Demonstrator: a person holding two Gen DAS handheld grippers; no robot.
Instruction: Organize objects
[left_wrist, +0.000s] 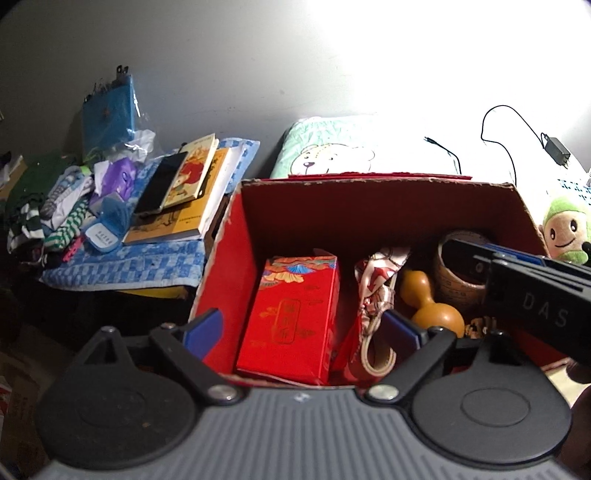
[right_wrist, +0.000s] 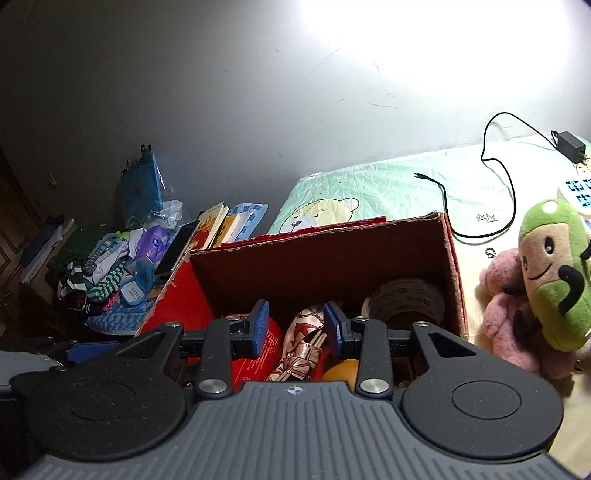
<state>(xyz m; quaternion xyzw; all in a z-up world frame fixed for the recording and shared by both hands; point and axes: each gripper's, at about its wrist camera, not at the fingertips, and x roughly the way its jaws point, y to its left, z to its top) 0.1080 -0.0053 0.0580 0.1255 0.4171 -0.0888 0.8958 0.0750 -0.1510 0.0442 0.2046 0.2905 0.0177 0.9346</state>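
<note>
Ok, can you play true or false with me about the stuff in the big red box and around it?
1. A yellow-brown gourd lies inside the red cardboard box. True.
2. The green plush toy sits inside the box. False: it is outside, beside the box's right wall.
3. The left gripper is shut on the small red gift box. False: its jaws are open, holding nothing.
4. A roll of brown tape stands in the box's right end. True.
5. A black phone lies on the books left of the box. True.
</note>
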